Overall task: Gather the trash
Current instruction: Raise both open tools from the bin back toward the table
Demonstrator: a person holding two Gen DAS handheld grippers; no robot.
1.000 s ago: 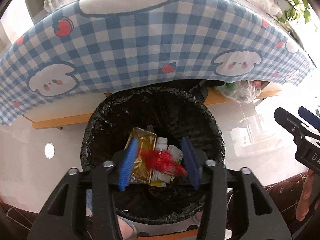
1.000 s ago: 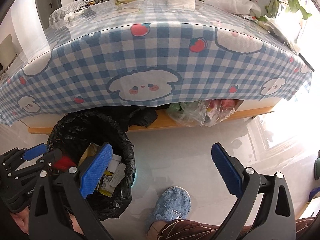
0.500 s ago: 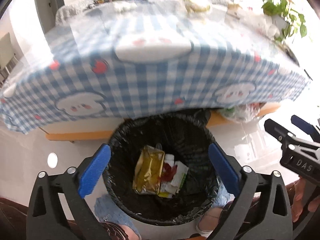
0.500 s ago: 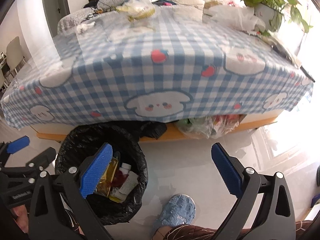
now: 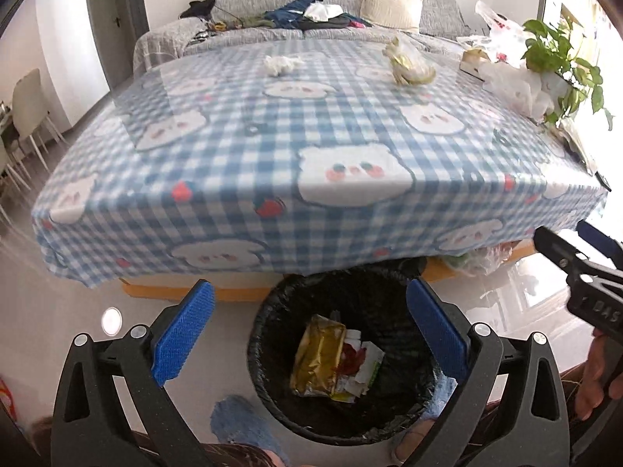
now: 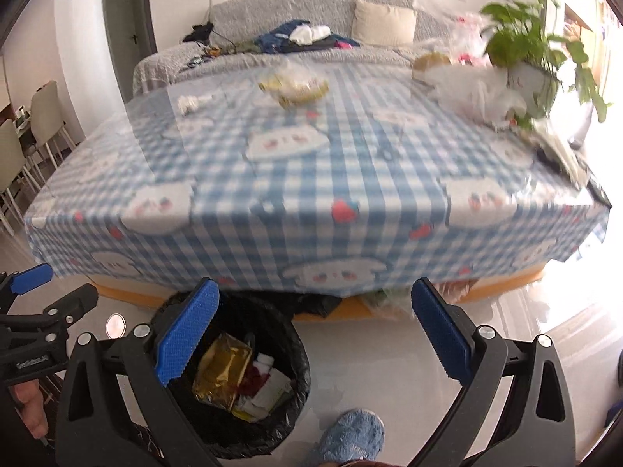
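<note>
Between pickups: both grippers empty over the bin, trash waiting on the table.

Left gripper (image 5: 307,334) spread wide, holding nothing, poised above the bin (image 5: 272,311) on the floor at the table's near edge; gold wrapper (image 5: 317,354) and paper scraps lying inside on the black liner. Right gripper (image 6: 313,332) likewise wide open and empty, aimed at the table (image 6: 311,202), bin low on its left. Remaining trash up on the checked cloth: crumpled tissue (image 5: 281,64) toward the far side, clear bag (image 5: 409,64) with yellowish contents to its right, more plastic bags (image 5: 514,85) by the plant (image 5: 560,58). Likely next: reach across the table, centre open fingers on tissue or bag, close gently, carry back to the bin. Soft, light pieces, so a pinch well into the bulk rather than at an edge.
</note>
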